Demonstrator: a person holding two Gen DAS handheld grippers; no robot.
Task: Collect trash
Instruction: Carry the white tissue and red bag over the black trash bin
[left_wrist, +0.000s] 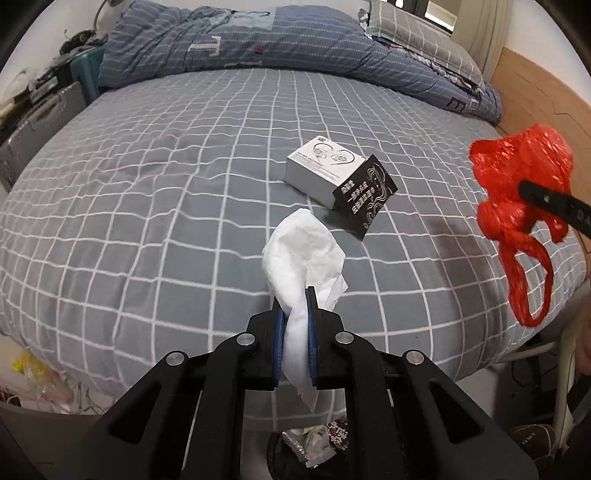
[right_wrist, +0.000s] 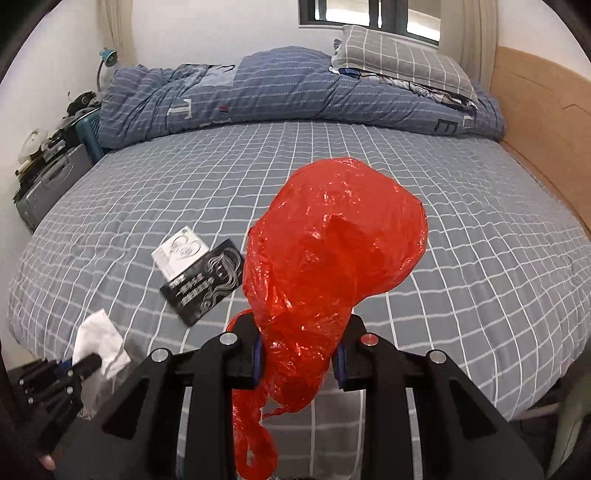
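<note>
My left gripper (left_wrist: 295, 295) is shut on a crumpled white tissue (left_wrist: 303, 251) and holds it above the near edge of the bed; it also shows in the right wrist view (right_wrist: 98, 339). My right gripper (right_wrist: 299, 332) is shut on a red plastic bag (right_wrist: 332, 251), held in the air over the bed's right side; the bag also shows in the left wrist view (left_wrist: 517, 184). A white earphone box (left_wrist: 321, 166) and a black printed packet (left_wrist: 364, 195) leaning on it lie mid-bed, beyond the tissue.
The bed (left_wrist: 147, 206) has a grey checked sheet, with a blue quilt (left_wrist: 280, 40) and pillow (left_wrist: 417, 33) at the far end. A wooden headboard (left_wrist: 535, 96) is at right. A suitcase (left_wrist: 33, 129) stands left. A bin with wrappers (left_wrist: 314, 446) sits below my left gripper.
</note>
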